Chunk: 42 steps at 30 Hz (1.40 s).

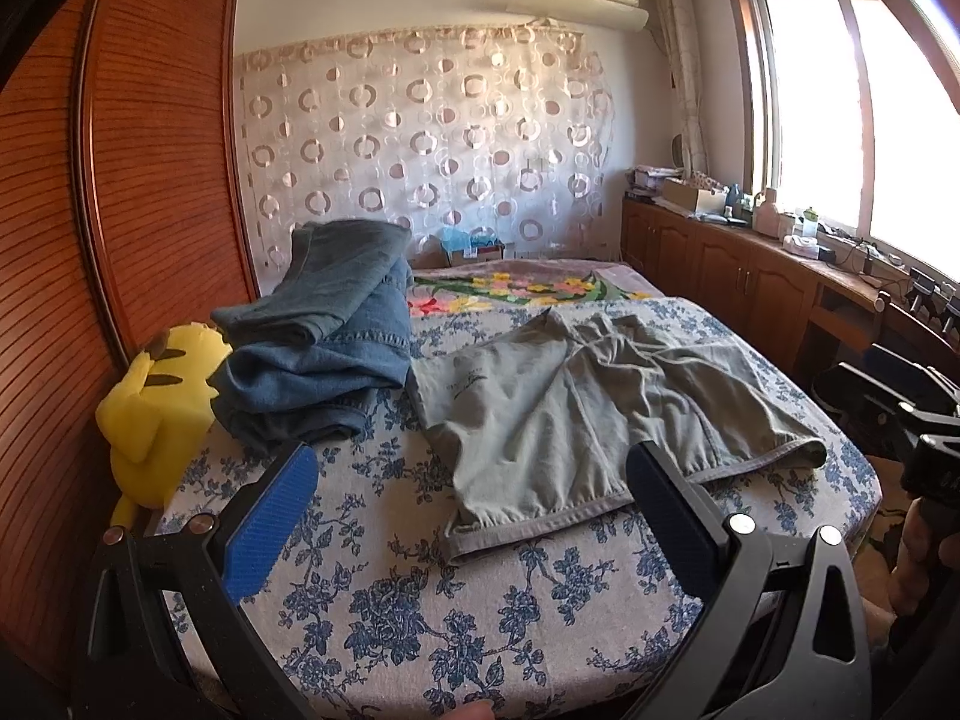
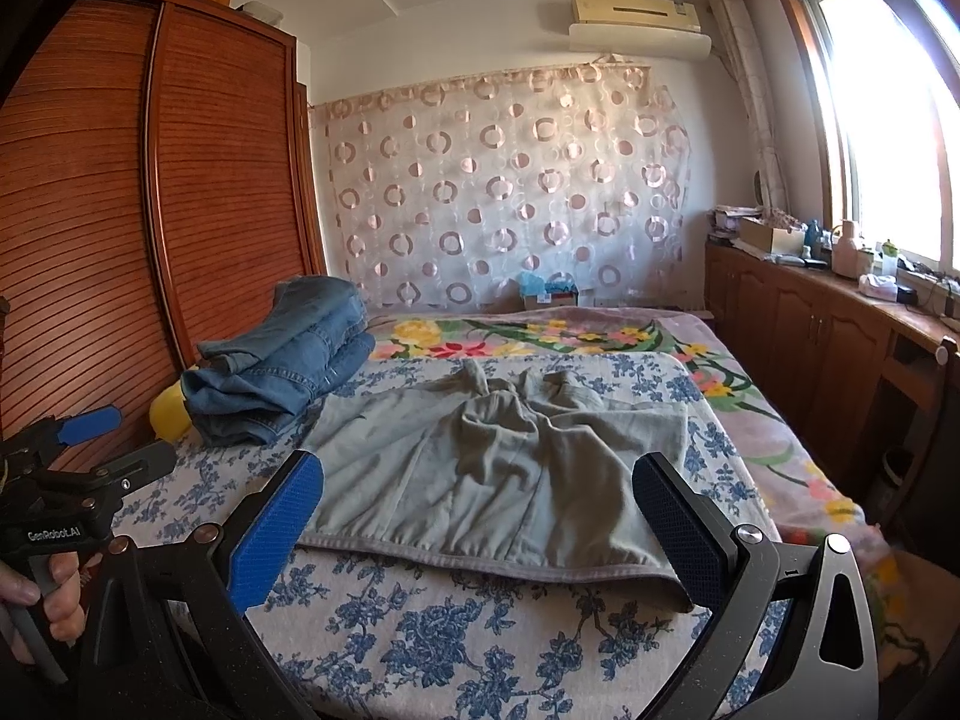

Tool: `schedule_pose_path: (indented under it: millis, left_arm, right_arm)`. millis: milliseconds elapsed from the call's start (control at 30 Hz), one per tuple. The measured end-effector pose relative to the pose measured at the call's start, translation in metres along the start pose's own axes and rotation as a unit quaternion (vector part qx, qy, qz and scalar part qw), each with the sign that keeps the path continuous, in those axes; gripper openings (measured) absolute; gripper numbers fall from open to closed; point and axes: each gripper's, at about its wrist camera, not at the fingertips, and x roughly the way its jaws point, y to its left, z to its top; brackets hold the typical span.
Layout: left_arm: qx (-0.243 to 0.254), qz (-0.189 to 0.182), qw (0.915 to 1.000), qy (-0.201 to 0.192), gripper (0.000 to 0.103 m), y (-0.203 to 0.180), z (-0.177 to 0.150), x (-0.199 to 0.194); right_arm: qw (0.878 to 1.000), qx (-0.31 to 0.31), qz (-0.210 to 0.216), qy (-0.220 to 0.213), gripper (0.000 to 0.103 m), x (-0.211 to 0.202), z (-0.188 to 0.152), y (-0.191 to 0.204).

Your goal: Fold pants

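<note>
pants: my grey shorts (image 1: 606, 402) lie spread flat on the bed (image 1: 420, 600), hem edge toward me, waist bunched on the far side, a pile of jeans (image 1: 318, 348) just beside them at their left.
landmark: i place everything from the shorts.
left tongs: my left gripper (image 1: 474, 510) hangs above the near-left hem corner of the shorts, jaws wide apart, nothing between them.
right tongs: my right gripper (image 2: 480, 516) hangs above the near hem of the shorts, jaws wide apart too, holding nothing.
weight: i judge the shorts light; one pinch at each corner should lift them.
stiffness: soft and limp, by the creases at the crotch; they will sag and droop between my two holds, not keep a shape.
grip: thin cloth, not slippery i think; the thick hem band (image 2: 480, 561) gives the pads something to bite.
where to hold: i would take the two near hem corners, one per gripper, pinching both layers.
risk: catching the bed sheet with the cloth, or only the top layer.
neighbours: a yellow plush (image 1: 156, 408) sits left of the jeans, well apart from the shorts.
</note>
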Motion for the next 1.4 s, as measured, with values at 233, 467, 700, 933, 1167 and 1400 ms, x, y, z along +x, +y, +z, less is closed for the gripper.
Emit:
schedule_pose_path:
  millis: [233, 467, 700, 933, 1167, 1400]
  left_arm:
    - [-0.004, -0.002, 0.9997, 0.024, 0.103, 0.013, -0.008, 0.019]
    - [0.006, -0.005, 0.9987, 0.051, 0.103, 0.016, -0.018, 0.036]
    - [0.018, -0.008, 0.9972, 0.073, 0.103, 0.014, -0.028, 0.048]
    - [0.022, -0.016, 0.9951, 0.095, 0.103, 0.017, -0.037, 0.062]
    - [0.023, -0.018, 0.992, 0.123, 0.103, 0.025, -0.05, 0.078]
    - [0.018, -0.025, 0.9892, 0.144, 0.097, 0.035, -0.06, 0.089]
  right_arm:
    - [1.0, 0.004, -0.009, 0.009, 0.103, 0.001, -0.001, -0.011]
    - [1.0, 0.006, -0.017, 0.026, 0.103, 0.003, -0.005, -0.019]
    - [0.999, 0.004, -0.024, 0.049, 0.102, 0.003, -0.009, -0.026]
    - [0.997, -0.002, -0.029, 0.076, 0.097, 0.001, -0.011, -0.031]
    - [0.993, -0.01, -0.037, 0.112, 0.093, -0.003, -0.012, -0.038]
    - [0.989, -0.013, -0.053, 0.141, 0.088, -0.015, -0.011, -0.045]
